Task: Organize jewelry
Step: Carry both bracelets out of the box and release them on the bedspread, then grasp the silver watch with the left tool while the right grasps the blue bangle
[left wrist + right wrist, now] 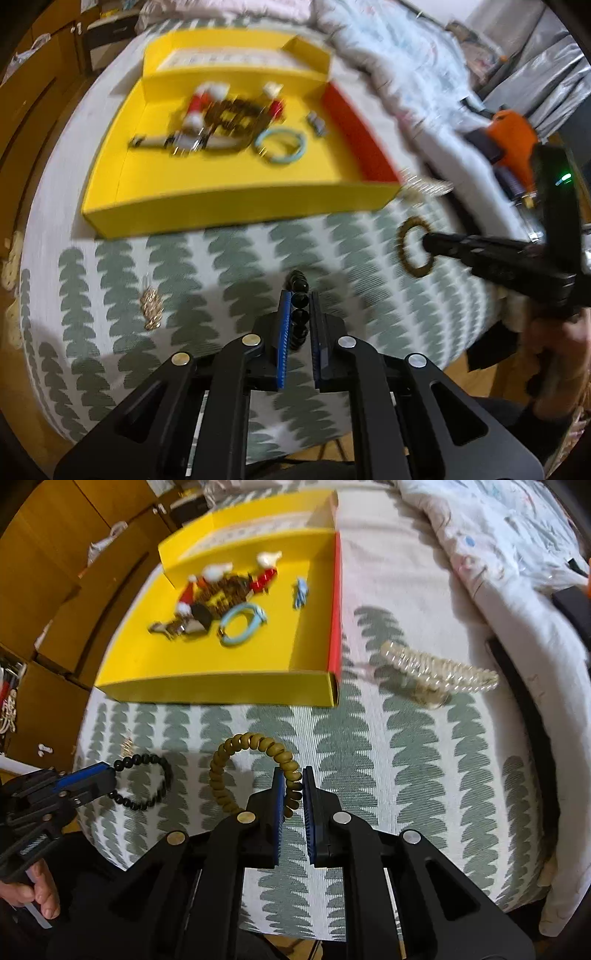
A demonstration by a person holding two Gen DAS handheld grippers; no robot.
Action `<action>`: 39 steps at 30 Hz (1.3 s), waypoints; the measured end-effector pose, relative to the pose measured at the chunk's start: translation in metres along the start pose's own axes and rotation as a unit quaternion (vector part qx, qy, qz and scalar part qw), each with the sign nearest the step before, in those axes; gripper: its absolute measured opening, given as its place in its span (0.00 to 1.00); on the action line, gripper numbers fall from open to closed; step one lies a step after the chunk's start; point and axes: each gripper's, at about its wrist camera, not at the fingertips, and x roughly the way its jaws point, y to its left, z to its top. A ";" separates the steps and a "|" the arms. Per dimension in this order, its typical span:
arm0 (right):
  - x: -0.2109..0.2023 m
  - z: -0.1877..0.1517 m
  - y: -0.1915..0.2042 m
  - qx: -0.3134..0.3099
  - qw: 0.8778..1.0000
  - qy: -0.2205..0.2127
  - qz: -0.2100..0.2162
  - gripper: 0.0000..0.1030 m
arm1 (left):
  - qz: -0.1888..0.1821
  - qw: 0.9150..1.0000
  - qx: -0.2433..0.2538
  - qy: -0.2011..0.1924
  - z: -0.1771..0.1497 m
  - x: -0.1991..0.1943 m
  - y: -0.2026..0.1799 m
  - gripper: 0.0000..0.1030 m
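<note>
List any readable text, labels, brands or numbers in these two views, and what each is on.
None readable in either view.
Yellow box: a pale printed strip on the back flap, too blurred to read.
Quilt: printed marks, a pattern rather than legible words.
Left gripper and right gripper: no markings visible.

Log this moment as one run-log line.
left gripper: shut on black bead bracelet | right gripper: shut on olive bead bracelet | yellow tray: ahead, holds jewelry

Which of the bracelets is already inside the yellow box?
The light blue bracelet, lying in the yellow box. The black bead bracelet and olive bead bracelet are held in grippers; the clear bead bracelet lies on the bedspread.
</note>
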 end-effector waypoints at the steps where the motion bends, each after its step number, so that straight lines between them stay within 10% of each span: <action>1: 0.008 0.001 0.000 0.000 1.000 0.009 -0.002 0.11 | 0.008 1.000 -0.001 0.006 0.000 0.006 0.003 0.09; 17: 0.054 0.009 -0.015 0.001 0.998 0.056 -0.042 0.18 | 0.081 0.995 -0.010 0.053 0.003 0.052 0.041 0.10; 24: 0.031 0.016 -0.011 -0.005 0.999 0.024 -0.046 0.19 | 0.047 0.998 -0.021 0.029 0.011 0.026 0.049 0.13; 31: -0.007 0.034 0.010 -0.017 0.998 -0.051 0.041 0.19 | 0.028 0.998 -0.037 -0.038 0.031 -0.017 0.057 0.63; 39: 0.021 0.073 0.041 -0.017 0.997 -0.062 0.046 0.19 | 0.032 0.995 -0.075 -0.061 0.068 -0.019 0.083 0.69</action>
